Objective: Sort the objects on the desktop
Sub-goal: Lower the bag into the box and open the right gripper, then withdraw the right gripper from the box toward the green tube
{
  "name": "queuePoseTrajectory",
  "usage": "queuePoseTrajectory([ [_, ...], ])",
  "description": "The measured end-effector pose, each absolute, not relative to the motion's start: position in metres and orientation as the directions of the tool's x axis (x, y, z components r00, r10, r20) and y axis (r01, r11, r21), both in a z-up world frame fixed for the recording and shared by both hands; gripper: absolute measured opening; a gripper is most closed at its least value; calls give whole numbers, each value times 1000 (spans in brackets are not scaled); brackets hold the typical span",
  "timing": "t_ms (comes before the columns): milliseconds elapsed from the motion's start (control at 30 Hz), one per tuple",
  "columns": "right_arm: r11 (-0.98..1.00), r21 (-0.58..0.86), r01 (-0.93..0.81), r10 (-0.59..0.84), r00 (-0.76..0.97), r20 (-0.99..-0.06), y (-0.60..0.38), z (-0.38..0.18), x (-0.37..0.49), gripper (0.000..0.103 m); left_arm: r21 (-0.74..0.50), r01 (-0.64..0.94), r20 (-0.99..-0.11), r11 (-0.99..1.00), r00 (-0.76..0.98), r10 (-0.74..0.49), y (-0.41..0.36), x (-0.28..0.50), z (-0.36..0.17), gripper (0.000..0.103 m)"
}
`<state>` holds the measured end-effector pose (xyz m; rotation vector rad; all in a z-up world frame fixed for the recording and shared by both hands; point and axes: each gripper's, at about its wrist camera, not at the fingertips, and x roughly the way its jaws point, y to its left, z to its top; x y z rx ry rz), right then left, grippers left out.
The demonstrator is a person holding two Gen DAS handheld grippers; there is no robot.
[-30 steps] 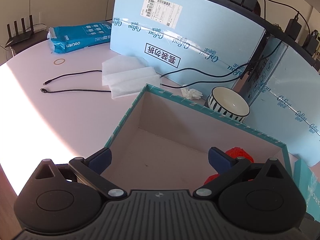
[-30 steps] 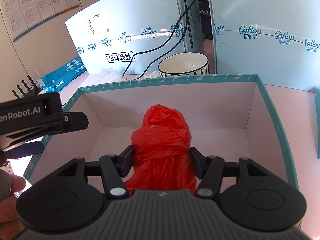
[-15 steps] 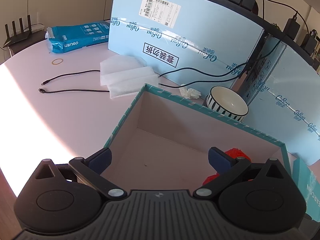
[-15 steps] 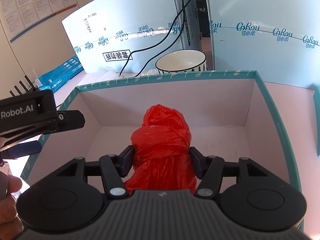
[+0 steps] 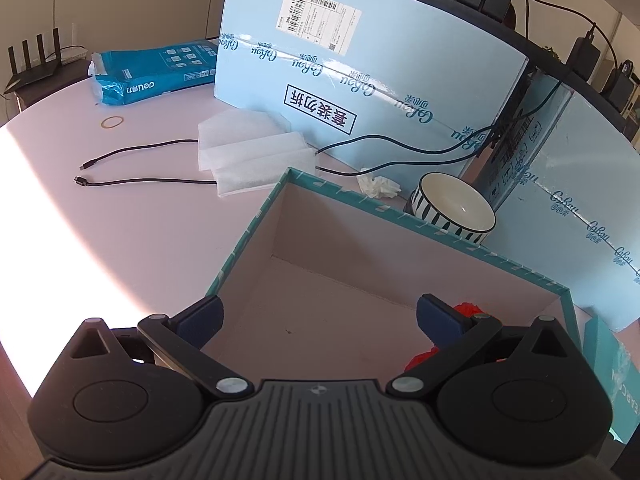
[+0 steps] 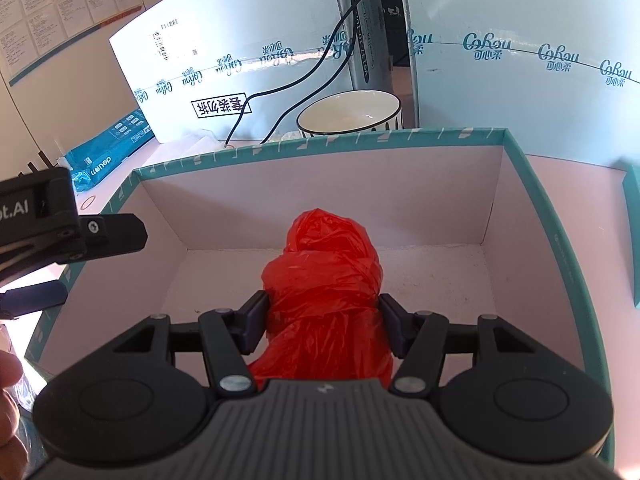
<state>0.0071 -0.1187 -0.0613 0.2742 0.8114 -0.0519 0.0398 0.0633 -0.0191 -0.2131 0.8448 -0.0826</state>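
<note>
A crumpled red plastic bag (image 6: 324, 276) hangs inside the open teal box (image 6: 320, 146), above its pale floor. My right gripper (image 6: 322, 312) is shut on the bag, with a finger pressed against each side. In the left wrist view only scraps of the bag (image 5: 466, 309) show behind the right finger. My left gripper (image 5: 320, 312) is open and empty over the near left corner of the box (image 5: 248, 232). In the right wrist view the left gripper (image 6: 100, 236) pokes in from the left edge.
A striped bowl (image 5: 456, 204) stands behind the box, beside a crumpled tissue (image 5: 378, 186). Tall light-blue cartons (image 5: 360, 80) wall the back. White foam sheets (image 5: 248, 148), black cables (image 5: 140, 182), a rubber band (image 5: 112, 122) and a blue package (image 5: 156, 72) lie left. A teal lid (image 6: 632, 240) sits right.
The left gripper has drifted a little to the left, away from the box. The right gripper still grips the bag and has sunk slightly into the box.
</note>
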Motion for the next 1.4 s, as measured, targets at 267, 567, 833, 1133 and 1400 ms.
queuePoseTrajectory([
  [267, 965, 210, 155, 50, 680, -731, -119, -62, 9, 62, -221, -13, -734, 975, 661, -158, 64, 40, -19, 103],
  [567, 966, 186, 178, 25, 654, -756, -119, -64, 10, 62, -223, -12, -735, 975, 660, -160, 64, 40, -19, 103],
  [833, 974, 153, 168, -1, 677, -736, -116, -57, 7, 92, -221, -23, -738, 975, 657, -152, 63, 40, -20, 103],
  [1133, 979, 143, 144, -6, 727, -687, -120, -47, -4, 92, -243, -41, -699, 969, 700, -146, 60, 32, -12, 103],
  [1400, 993, 102, 60, 10, 815, -579, -122, -26, -24, 92, -274, -61, -639, 960, 758, -134, 54, 20, -2, 103],
])
